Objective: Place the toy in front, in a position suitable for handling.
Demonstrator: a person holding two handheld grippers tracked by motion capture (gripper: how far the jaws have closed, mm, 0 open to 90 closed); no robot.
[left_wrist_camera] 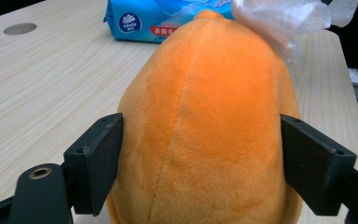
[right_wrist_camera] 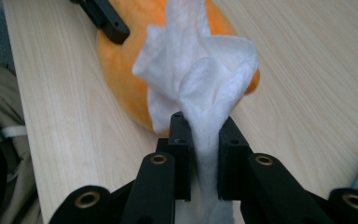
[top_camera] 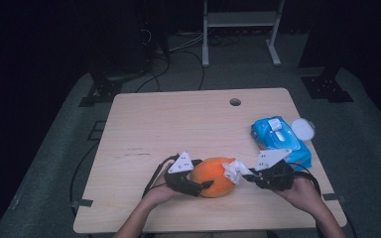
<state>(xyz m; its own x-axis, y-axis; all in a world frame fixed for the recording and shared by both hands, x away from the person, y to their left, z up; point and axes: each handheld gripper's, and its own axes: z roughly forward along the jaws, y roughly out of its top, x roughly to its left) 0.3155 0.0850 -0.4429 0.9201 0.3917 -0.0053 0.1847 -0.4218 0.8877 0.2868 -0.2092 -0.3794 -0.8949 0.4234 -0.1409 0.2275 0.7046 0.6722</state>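
Orange plush toy [top_camera: 214,177] lies on its side near the front edge of a pale wood-grain table [top_camera: 178,124], between the two hands; in the left gripper view its rounded fuzzy body [left_wrist_camera: 205,130] shows a seam down the middle. Left gripper [top_camera: 198,187] is clamped on the toy, one black jaw pressed to each flank; right gripper [top_camera: 245,177] has a white wet wipe [top_camera: 234,171] pinched between its narrowly parted jaws, and in the right gripper view the crumpled wipe [right_wrist_camera: 205,84] fans up and drapes over the end of the toy [right_wrist_camera: 121,70]. Blue pack of wet wipes [top_camera: 278,139] rests near the table's right edge, well apart from the toy, a white round lid [top_camera: 303,129] just beside it; a round cable hole [top_camera: 235,102] sits near the far edge. Grey carpet [top_camera: 367,148] surrounds the table; a white metal frame [top_camera: 240,29] and black stands with cables stand behind in a dark room.
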